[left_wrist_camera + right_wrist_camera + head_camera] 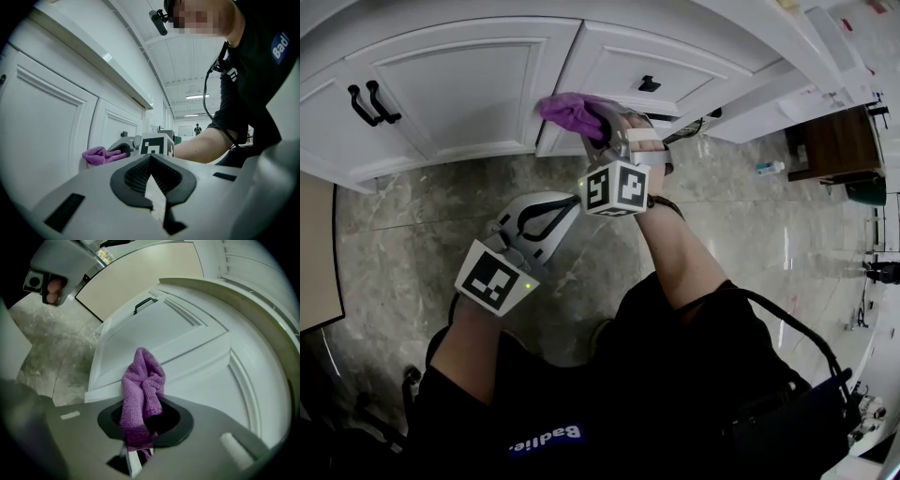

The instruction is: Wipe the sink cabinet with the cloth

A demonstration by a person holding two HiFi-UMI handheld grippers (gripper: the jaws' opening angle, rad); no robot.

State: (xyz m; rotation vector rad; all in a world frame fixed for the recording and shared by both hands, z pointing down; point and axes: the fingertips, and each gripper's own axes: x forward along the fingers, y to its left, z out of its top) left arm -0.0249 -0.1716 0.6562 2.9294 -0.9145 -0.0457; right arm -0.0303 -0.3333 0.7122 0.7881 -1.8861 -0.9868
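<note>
A purple cloth (567, 111) is bunched against the white sink cabinet (459, 89), at the seam between its two doors. My right gripper (598, 127) is shut on the cloth. In the right gripper view the cloth (143, 385) sticks up out of the right gripper (140, 420) and touches the door panel (187, 352). My left gripper (570, 204) hangs lower, over the floor, shut and empty. From the left gripper view, the left gripper (150, 159) points at the cloth (96, 155) and the right gripper (124, 149) beyond it.
Black handles (370, 103) sit on the left door, a black knob (649, 84) on the right one. Grey marble floor (403, 216) lies below. A brown wooden stand (834, 141) and a small bottle (769, 168) are at the right, a beige panel (314, 253) at the left.
</note>
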